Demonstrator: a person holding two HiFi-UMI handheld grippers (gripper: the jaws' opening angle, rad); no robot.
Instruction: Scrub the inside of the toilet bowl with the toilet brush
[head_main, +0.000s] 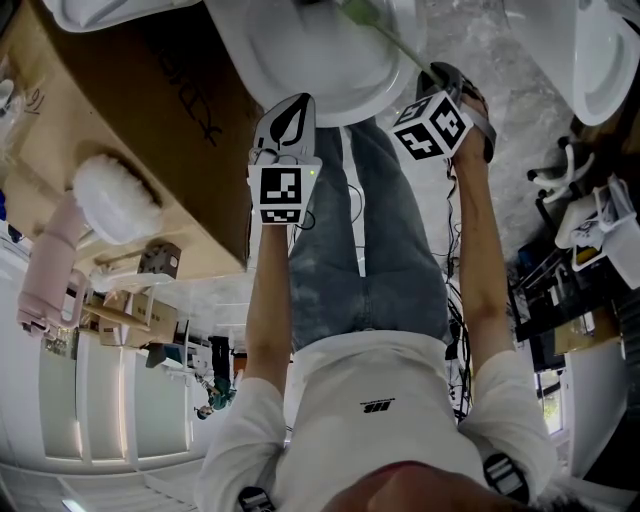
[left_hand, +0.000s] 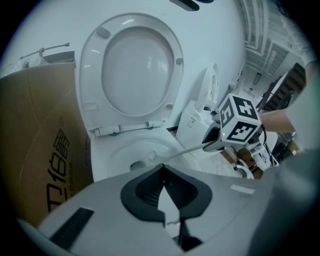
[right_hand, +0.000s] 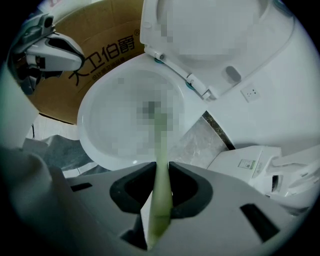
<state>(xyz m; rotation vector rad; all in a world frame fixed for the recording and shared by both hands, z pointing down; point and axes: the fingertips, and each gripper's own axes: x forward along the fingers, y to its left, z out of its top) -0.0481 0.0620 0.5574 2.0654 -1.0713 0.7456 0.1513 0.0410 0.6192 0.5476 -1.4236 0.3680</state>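
Observation:
The white toilet bowl (head_main: 310, 60) is open, its seat and lid (left_hand: 132, 70) raised. A pale green toilet brush handle (right_hand: 161, 165) runs from my right gripper (right_hand: 161, 172) down into the bowl (right_hand: 100, 145); the brush head is hidden behind a mosaic patch. The right gripper (head_main: 440, 80) is shut on that handle (head_main: 380, 35) at the bowl's rim. My left gripper (left_hand: 163, 167) is shut with nothing in it, hovering in front of the bowl (left_hand: 135, 152). In the head view it (head_main: 285, 115) sits just before the rim. From the left gripper view the right gripper (left_hand: 235, 125) and handle (left_hand: 185, 149) show at right.
A brown cardboard box (head_main: 120, 110) stands tight against the toilet's left side. A white fluffy brush in a pink holder (head_main: 110, 200) lies beyond it. Another white fixture (left_hand: 200, 117) sits on the marble floor to the right, and a second bowl (head_main: 600, 50) and cables are at far right.

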